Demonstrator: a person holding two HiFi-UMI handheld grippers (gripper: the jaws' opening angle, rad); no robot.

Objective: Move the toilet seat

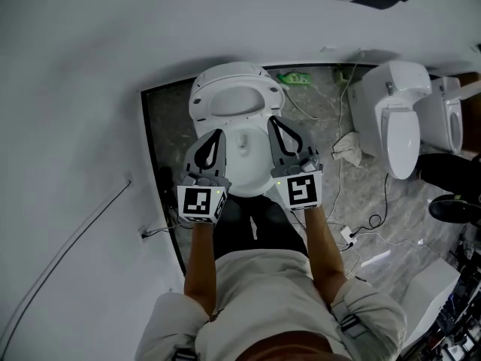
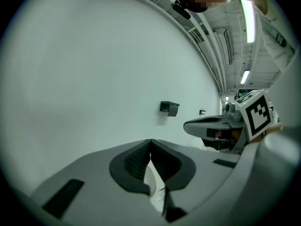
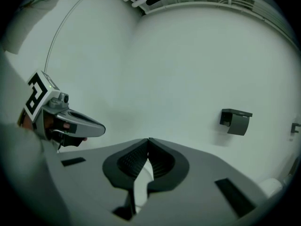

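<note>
1. Head view: I count three white toilets. One toilet [image 1: 245,155] stands in the middle, by the wall [image 1: 75,89]. Two more toilets [image 1: 398,119] stand side by side at the right. The toilet seat [image 1: 201,105] is the ring at the back of the middle toilet, close to the wall. Two grippers are held side by side over the bowl, one in each hand. The left gripper [image 1: 219,134] and the right gripper [image 1: 273,120] both point at the seat. I cannot tell from here if they touch it.

2. Left gripper view: the two jaws of the left gripper [image 2: 150,141] are pressed together at the tips. Nothing is held between them. A bit of white shows through the gap lower down. One black box [image 2: 169,108] hangs on the wall. Two long lights [image 2: 248,20] shine on the ceiling.

3. Right gripper view: the right gripper [image 3: 148,140] has its two jaws closed tight too, and they hold nothing. The same single black box is on the wall.
</note>
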